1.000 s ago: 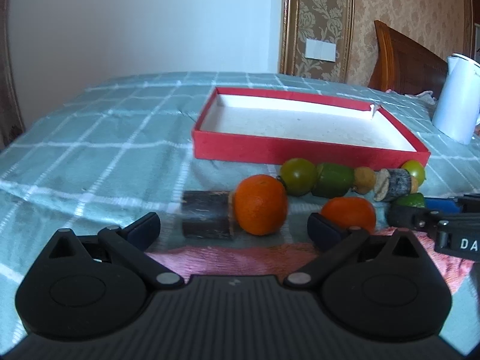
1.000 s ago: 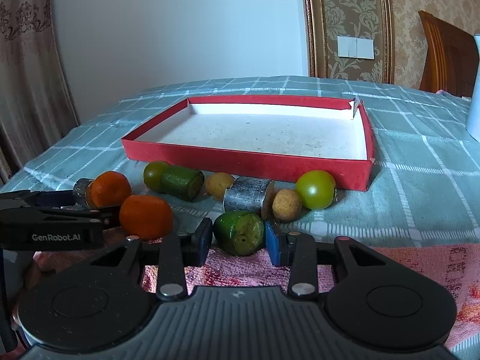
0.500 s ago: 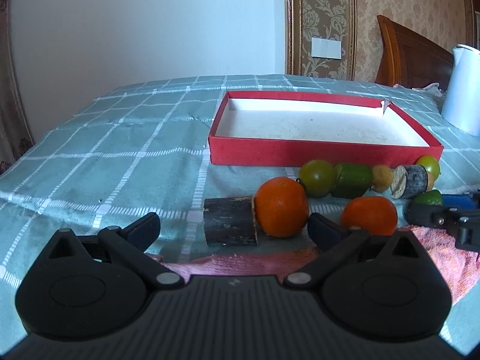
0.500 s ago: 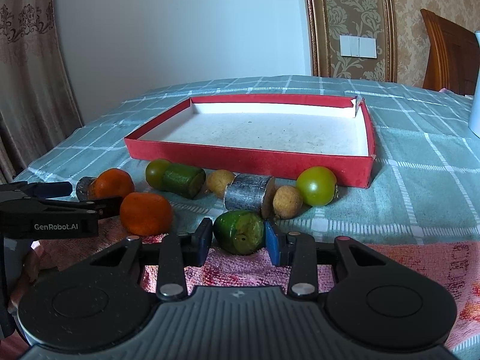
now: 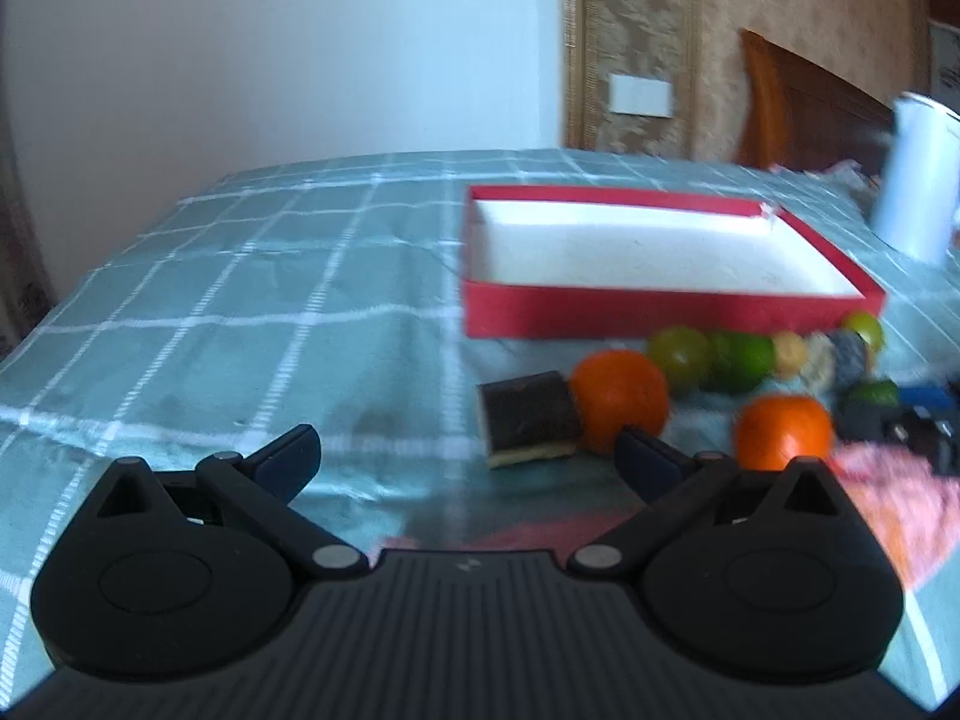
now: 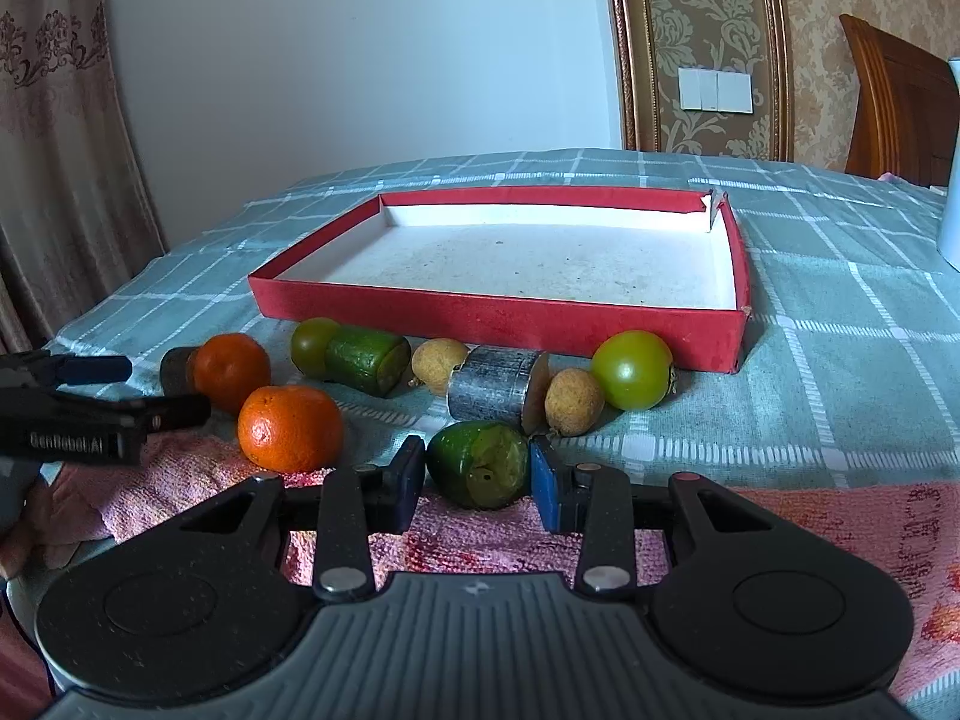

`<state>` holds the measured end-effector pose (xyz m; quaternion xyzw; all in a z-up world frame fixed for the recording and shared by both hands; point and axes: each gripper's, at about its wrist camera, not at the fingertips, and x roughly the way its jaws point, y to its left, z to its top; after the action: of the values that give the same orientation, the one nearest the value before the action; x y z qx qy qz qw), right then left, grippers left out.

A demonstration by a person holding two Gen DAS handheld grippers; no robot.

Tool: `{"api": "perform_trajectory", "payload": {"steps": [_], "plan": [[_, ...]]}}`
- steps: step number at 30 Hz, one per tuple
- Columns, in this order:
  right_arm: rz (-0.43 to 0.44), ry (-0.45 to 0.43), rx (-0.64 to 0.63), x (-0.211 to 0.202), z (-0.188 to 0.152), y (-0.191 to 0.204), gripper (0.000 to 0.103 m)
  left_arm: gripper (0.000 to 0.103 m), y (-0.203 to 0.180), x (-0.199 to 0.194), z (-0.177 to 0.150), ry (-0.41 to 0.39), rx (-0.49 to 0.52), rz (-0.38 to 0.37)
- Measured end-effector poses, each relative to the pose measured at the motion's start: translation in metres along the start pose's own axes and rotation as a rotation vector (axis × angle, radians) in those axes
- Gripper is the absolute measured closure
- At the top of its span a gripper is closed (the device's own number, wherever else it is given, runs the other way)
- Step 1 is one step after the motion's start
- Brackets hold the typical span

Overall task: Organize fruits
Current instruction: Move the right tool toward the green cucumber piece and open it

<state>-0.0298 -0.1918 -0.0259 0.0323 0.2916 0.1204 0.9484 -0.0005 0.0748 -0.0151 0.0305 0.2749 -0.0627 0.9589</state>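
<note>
A: What has changed in the left wrist view?

B: The left gripper [image 5: 465, 453] has slid sideways across the bench [image 5: 252, 312]. The red tray [image 5: 660, 315] and the fruit row, at 12 o'clock a second ago, now sit toward 1 and 2 o'clock, and the picture is smeared. Its jaws stand wide apart with nothing between them; the dark cylinder [image 5: 531, 414] and the near orange [image 5: 621, 399] lie just beyond its right finger.

A: And the right gripper [image 6: 477, 477]?

B: Unmoved. Its jaws remain clenched on the cut green fruit [image 6: 480, 463], which rests at the edge of the pink towel [image 6: 480, 534], at 6 o'clock from the tray.

A: Meaning for the task?

B: Probably that one fruit is secured for transfer while the left hand repositions; the tray's pale floor is still bare, so sorting has barely begun.

A: Materials?

B: The tray is shallow red card with a speckled white lining and one torn far corner. The oranges [image 6: 290, 429] are dimpled and glossy, the green round fruit [image 6: 632, 369] smooth, the two tan ones [image 6: 574, 402] matte and rough. The grey cylinder [image 6: 495, 391] looks like a cut stalk. The checked cloth is soft and wrinkled.
</note>
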Motion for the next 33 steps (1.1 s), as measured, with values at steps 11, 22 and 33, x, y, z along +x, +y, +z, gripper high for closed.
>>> {"api": "perform_trajectory", "payload": {"steps": [11,22,33], "plan": [[-0.009,0.004,-0.006,0.001,0.001,0.002,0.066,0.000,0.007,0.020,0.007,0.054,-0.044,0.060],[-0.010,0.004,-0.005,0.001,0.000,0.001,0.066,0.000,-0.012,0.036,0.023,0.038,0.059,0.128],[-0.013,0.005,-0.012,0.001,0.001,0.002,0.066,0.023,-0.002,0.053,0.032,0.085,-0.057,0.061]]}}
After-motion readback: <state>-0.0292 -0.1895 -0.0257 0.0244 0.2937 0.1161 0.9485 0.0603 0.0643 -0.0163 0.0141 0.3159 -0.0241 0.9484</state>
